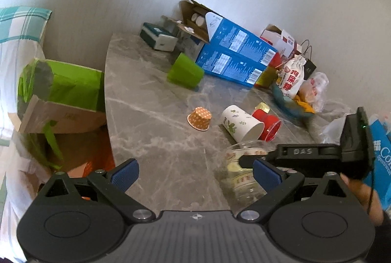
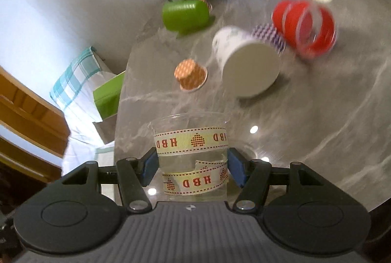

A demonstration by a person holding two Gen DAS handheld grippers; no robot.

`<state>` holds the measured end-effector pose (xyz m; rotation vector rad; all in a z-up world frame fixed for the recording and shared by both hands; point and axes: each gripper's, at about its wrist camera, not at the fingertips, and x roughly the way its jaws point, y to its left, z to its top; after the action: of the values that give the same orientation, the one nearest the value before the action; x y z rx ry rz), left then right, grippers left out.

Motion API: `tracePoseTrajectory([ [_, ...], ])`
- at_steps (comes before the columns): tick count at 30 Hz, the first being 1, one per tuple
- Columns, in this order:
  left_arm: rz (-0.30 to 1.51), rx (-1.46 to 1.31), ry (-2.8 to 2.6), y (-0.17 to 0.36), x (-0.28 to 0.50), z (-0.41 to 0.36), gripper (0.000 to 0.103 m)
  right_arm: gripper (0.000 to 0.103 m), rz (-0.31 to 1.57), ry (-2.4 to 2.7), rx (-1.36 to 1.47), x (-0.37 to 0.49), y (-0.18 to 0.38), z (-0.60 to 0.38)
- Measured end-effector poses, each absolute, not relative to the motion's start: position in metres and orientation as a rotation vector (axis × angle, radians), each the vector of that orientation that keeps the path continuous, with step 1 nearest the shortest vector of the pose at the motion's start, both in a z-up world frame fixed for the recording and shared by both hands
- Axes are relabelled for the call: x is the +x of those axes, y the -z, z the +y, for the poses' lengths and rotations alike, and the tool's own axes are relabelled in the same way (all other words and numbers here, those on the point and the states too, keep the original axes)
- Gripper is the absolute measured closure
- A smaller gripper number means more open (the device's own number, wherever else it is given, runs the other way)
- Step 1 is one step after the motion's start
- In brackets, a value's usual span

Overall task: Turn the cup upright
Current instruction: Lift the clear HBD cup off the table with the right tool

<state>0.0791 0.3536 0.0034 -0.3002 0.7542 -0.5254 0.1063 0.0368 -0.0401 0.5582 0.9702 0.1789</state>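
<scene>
Right gripper (image 2: 191, 169) pinches the clear cup (image 2: 191, 155) w/ ribbon, pads on opposite sides of its wall — long axis runs straight out from the jaws, rim pointing away, over the table (image 2: 317, 128). Left gripper (image 1: 195, 173) hangs wide open, holding nothing, just beside.

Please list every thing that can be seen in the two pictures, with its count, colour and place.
clear cup: 1, transparent with HBD ribbon, between right fingers
white cup: 1, white, leaf print, on its side mid-table
red cup: 1, red, on its side beside white cup
green cup: 1, green, tipped, near boxes
orange cup: 1, orange dotted, upside down
blue boxes: 2, blue, by wall
table: 1, grey marble
left gripper: 1, black, blue pads, open
right gripper: 1, black, shut on clear cup
</scene>
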Motion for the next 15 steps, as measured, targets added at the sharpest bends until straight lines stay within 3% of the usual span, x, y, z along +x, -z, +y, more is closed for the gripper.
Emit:
tracePoseTrajectory([
  [8, 0.823, -0.335, 0.519, 0.008, 0.087, 0.354, 0.002, 0.035, 0.985, -0.19, 0.611, 0.105, 0.05, 0.042],
  [15, 0.867, -0.337, 0.508, 0.015, 0.094, 0.341, 0.002, 0.019, 0.931, -0.214, 0.634, 0.096, 0.047, 0.034],
])
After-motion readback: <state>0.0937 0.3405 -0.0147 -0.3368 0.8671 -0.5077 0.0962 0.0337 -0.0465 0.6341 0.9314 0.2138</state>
